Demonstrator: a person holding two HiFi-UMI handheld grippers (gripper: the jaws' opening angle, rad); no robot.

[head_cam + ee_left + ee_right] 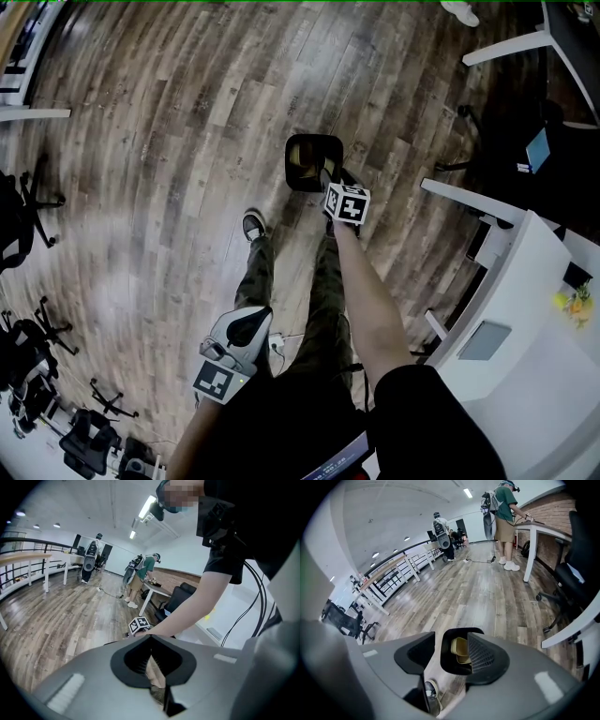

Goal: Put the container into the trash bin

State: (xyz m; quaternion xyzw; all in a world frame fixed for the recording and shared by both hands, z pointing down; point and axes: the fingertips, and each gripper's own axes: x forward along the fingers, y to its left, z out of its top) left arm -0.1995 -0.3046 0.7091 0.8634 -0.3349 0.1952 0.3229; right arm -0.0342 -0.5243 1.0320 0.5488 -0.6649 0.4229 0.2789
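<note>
Right gripper point(327, 177) hangs over black trash bin point(312, 161) on floor, 2 jaws spread, nothing between. Tan container point(460, 648) lies inside bin. Left gripper point(246, 330) closed, empty, near waist. Risk: low jaws or shoe point(253, 225) clip rim, tipping bin.

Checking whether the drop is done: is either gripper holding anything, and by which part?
Nothing is held. The right gripper hangs open over the trash bin, with the container inside it; the left gripper is shut on nothing.
</note>
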